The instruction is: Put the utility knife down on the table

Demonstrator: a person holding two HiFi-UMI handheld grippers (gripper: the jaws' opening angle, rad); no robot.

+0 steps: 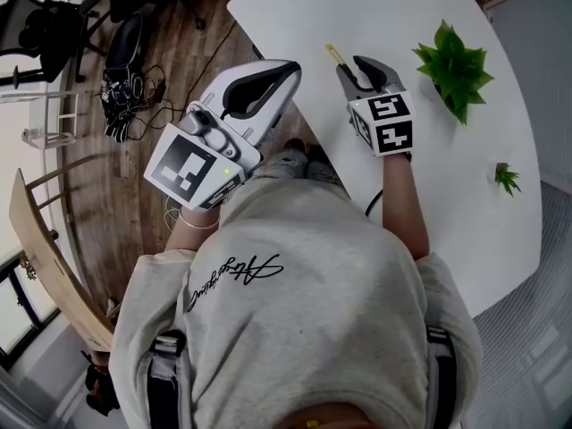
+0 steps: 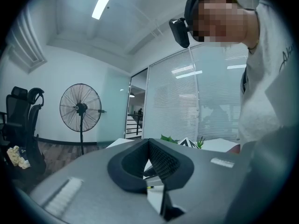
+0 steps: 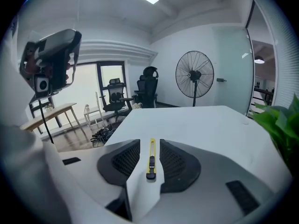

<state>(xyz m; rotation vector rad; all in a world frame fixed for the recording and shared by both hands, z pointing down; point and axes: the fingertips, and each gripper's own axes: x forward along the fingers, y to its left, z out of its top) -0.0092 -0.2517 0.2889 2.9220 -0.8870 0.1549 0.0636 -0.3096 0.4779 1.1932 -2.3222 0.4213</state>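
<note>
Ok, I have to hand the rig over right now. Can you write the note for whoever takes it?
Left tongs: shut, nothing in them, held beside the table over the floor.
Right tongs: open, low over the table, pads pressing on nothing.
Utility knife: lies flat on the table between the right tongs' jaws, with a gap on each side.
Done: the knife is down and let go.
Left: probably only to draw the right tongs back clear of the knife without nudging it.
</note>
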